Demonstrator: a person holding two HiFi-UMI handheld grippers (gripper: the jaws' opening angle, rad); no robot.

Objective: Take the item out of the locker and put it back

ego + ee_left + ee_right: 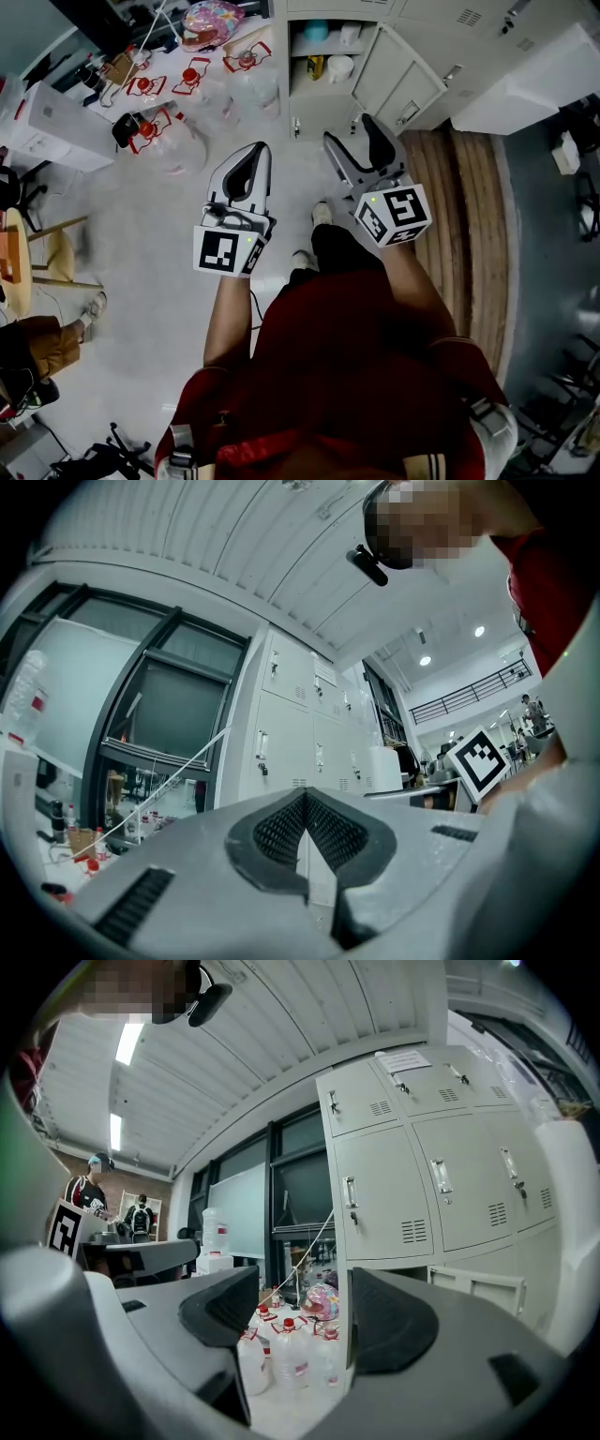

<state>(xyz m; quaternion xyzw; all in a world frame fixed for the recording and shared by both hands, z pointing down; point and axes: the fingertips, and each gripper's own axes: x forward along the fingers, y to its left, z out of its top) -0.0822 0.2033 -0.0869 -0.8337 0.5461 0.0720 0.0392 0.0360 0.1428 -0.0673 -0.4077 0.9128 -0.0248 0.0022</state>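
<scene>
In the head view an open locker compartment (302, 94) sits at the top, its door (401, 82) swung out to the right. On its shelves are a teal item (316, 30), a white round item (339, 67) and a small yellow item (316, 66). My right gripper (361, 145) hovers just below the opening, jaws open with nothing between them. In the right gripper view the gripper (302, 1307) looks past the grey locker bank (394, 1185). My left gripper (246, 169) is further left over the floor, shut and empty. The left gripper view shows the gripper (302, 799) with its pads together.
Several water jugs (169, 141) with red caps stand on the floor at the upper left, next to a colourful helmet (211, 19). A wooden strip (469, 216) runs along the right. A stool (56, 253) and a seated person's leg (37, 347) are at the left.
</scene>
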